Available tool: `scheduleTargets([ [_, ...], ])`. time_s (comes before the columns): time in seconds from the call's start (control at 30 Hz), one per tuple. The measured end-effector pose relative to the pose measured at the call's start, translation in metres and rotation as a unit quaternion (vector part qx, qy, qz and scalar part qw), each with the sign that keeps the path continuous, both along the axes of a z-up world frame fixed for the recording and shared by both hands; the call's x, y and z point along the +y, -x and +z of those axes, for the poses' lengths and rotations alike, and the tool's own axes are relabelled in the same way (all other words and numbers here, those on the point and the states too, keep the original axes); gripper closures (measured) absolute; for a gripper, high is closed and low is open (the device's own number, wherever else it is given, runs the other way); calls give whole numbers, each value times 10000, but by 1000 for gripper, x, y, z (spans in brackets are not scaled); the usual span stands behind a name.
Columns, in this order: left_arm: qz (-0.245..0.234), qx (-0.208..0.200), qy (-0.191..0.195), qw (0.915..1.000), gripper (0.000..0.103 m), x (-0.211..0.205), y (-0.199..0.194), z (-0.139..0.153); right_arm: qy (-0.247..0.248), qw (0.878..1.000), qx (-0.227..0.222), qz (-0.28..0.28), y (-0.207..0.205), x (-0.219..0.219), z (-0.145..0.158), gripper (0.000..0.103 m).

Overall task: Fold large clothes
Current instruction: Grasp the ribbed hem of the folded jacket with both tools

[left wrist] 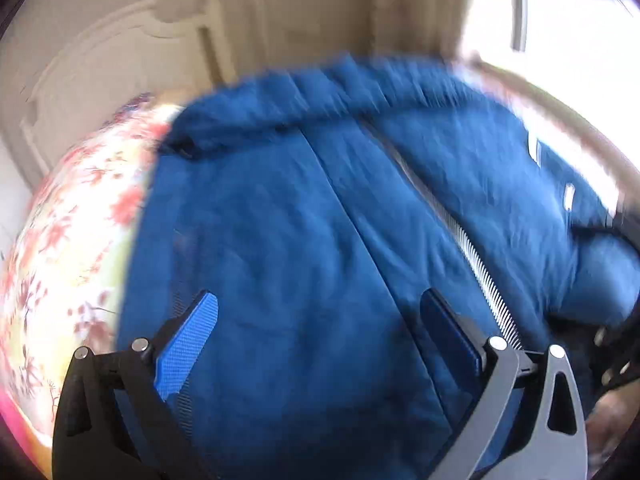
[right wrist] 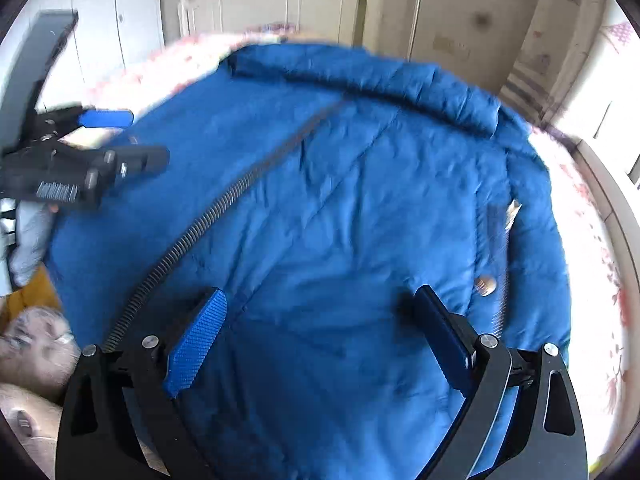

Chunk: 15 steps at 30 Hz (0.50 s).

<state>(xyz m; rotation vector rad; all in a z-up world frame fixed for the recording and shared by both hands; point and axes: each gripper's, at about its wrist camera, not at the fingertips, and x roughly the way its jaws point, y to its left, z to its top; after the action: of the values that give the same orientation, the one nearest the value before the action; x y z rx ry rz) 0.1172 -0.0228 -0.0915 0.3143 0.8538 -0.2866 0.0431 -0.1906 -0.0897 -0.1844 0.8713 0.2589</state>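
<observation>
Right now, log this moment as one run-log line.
stage: pre-grasp | left gripper: open, over blue jacket | right gripper: open, holding nothing | jacket: spread on floral bedcover, zipper showing

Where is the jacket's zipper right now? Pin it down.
The zipper runs diagonally up the blue jacket spread on the floral bedspread, left of the right gripper and just right of the left gripper.
</observation>
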Motion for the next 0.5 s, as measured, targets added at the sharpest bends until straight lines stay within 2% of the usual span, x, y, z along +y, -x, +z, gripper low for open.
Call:
scheduleTargets([
  [0.03, 78, -93, 81, 9999, 2, 1, 0, -7, -38, 10000, 35, 3, -1, -1, 0, 11],
  [0.13, 78, 177, 313, 9993, 2, 9, -7, -7, 40, 10000, 79, 24, 0, -1, 3, 11],
  [0.23, 200, 121, 330, 9992, 2, 20, -4, -1, 140, 9999, 24, -35, 8, -7, 12, 11],
  [0.37, 571, -10, 417, 9975, 2, 58, 7, 5, 234, 9980, -154, -562, 27, -47, 22, 11],
  [0.47, 1044, 64, 628, 9925, 2, 102, 11, -2, 93, 9946, 27, -1030, 33, -88, 11, 11],
  [0.5, 1133, 128, 760, 9906, 2, 115, 11, -7, -170, 9941, 78, -1068, 36, -101, 5, 11],
])
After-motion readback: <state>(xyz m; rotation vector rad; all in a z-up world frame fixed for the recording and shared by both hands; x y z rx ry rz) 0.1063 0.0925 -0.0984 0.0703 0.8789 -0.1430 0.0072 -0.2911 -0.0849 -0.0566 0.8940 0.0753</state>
